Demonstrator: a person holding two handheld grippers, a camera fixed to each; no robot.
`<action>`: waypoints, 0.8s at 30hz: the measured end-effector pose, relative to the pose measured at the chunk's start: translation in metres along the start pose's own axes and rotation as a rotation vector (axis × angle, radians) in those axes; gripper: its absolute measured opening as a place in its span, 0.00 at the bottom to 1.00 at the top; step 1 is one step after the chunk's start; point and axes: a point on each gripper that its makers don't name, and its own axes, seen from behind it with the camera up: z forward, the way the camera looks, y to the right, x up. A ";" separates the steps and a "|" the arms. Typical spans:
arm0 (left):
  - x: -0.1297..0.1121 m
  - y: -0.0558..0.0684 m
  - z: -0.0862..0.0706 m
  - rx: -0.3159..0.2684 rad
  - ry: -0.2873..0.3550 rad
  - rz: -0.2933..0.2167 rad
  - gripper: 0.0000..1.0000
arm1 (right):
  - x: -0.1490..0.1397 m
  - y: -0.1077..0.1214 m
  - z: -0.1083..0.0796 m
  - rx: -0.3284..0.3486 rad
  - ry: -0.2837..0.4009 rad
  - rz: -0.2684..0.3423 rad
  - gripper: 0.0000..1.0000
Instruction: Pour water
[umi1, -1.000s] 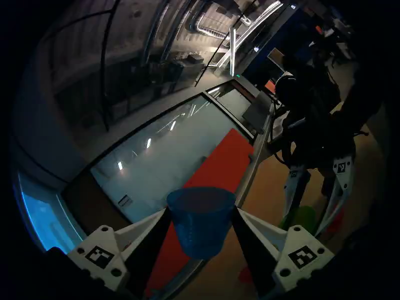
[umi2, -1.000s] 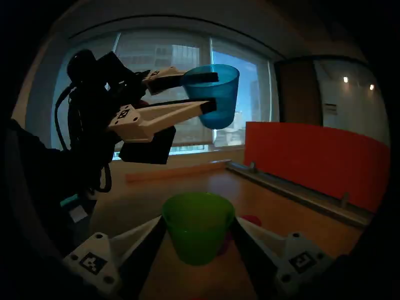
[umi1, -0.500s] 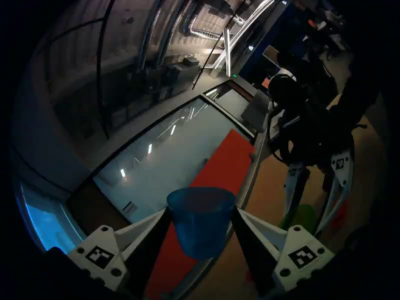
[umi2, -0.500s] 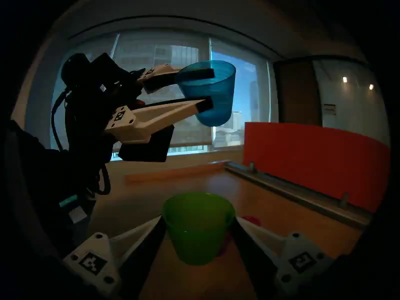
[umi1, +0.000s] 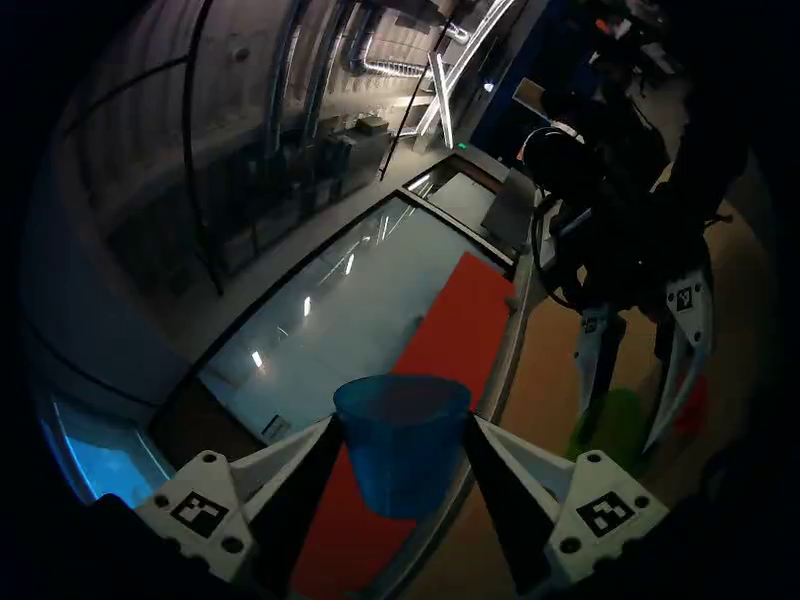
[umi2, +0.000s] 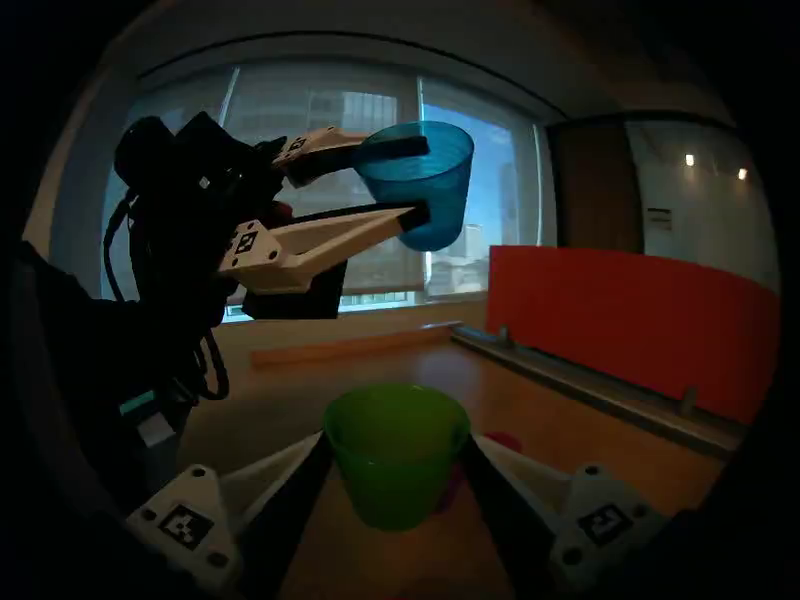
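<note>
Left gripper (umi1: 402, 428): both fingers are pressed on the blue cup (umi1: 402, 468), one on each side of it.
Blue cup: held in the air well above the green cup (umi2: 398, 462), almost straight over it, with its mouth turned up.
Right gripper (umi2: 398, 440): its two fingers clamp the green cup from the left and the right.
Green cup: upright and low over the wooden table (umi2: 290, 405).
Water: the light is dim, so I cannot tell if there is any in either cup.
Red partition (umi2: 640, 320): stands behind the green cup, to its right.
Small red thing (umi2: 505, 440): on the table just beside the green cup, partly hidden by a finger.
Window (umi2: 300, 110): far behind the green cup, at the height of the blue cup.
</note>
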 end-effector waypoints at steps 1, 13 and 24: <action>0.000 0.000 0.000 0.001 0.000 0.008 0.84 | 0.000 0.000 0.000 0.000 0.000 0.000 0.90; 0.003 -0.003 0.005 0.026 0.005 0.096 0.84 | 0.001 0.001 -0.002 0.000 0.004 0.001 0.90; 0.003 0.000 0.009 0.032 0.000 0.144 0.84 | 0.001 0.001 -0.002 -0.002 0.005 0.001 0.90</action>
